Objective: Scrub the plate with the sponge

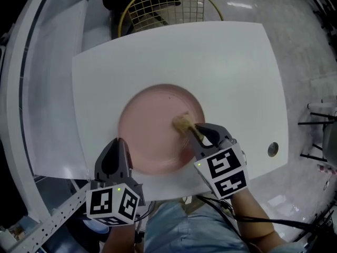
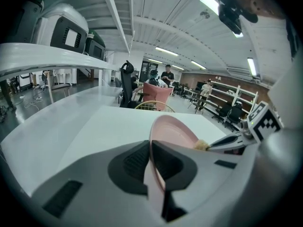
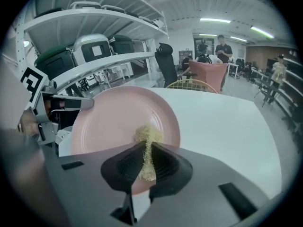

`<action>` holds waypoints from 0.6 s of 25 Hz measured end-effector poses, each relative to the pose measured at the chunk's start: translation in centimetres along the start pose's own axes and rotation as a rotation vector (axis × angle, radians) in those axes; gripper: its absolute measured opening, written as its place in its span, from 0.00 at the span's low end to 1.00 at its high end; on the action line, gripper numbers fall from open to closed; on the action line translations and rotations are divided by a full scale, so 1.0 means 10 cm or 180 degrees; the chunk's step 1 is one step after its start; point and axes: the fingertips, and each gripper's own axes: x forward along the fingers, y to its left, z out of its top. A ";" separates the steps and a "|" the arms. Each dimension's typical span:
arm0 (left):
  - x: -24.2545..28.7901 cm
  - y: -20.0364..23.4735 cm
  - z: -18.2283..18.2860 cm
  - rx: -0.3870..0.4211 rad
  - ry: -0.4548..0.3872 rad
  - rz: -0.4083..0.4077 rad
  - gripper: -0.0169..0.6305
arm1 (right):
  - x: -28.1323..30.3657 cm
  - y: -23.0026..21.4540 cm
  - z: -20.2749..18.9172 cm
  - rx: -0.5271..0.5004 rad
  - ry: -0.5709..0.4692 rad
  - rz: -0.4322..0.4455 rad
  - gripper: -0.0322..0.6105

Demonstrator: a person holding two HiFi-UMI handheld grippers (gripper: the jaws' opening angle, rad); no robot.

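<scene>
— White table (image 1: 237,62) filling most of the scene, and an open workroom beyond it?

— Yes. I am standing at the table's near edge, and a yellow wire frame (image 1: 163,4) is showing past its far edge. Shelves (image 3: 94,51) carrying lidded bins are running along the left. People are standing far off under strip lights.

— Are you reading any writing anywhere?

— Only black-and-white square markers. One set is facing up on the cube (image 1: 112,204) of my left gripper (image 1: 120,144), another on the cube (image 1: 224,170) of my right gripper (image 1: 196,130). Anything printed on the bins is too small for me to be making out.

— Where is the plate sitting?

— The pink plate (image 1: 152,120) is lying around the middle of the table, toward the near side. My left gripper's jaws are pinching its near-left rim, with the pads pressing on both faces of the edge.

— And the sponge?

— The yellowish sponge (image 3: 147,136) is being squeezed thin between my right gripper's jaws, which are standing nearly together on it. Its frayed free end is sticking out beyond the jaw tips and seems to be touching the plate's face, right of centre. My right gripper is reaching in over the plate's near-right rim.
</scene>
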 end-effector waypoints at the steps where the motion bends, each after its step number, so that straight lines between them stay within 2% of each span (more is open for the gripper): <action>1: 0.00 -0.01 0.00 0.0011 0.0007 -0.0017 0.06 | 0.01 -0.06 0.04 0.0022 -0.0029 -0.0059 0.12; 6: 0.00 -0.14 -0.04 0.0049 0.0063 -0.0143 0.06 | 0.05 -0.31 0.19 0.0161 -0.0139 -0.0321 0.12; 15: 0.08 -0.19 0.02 0.0039 0.0068 -0.0221 0.07 | 0.22 -0.40 0.44 0.0045 -0.0188 -0.0401 0.12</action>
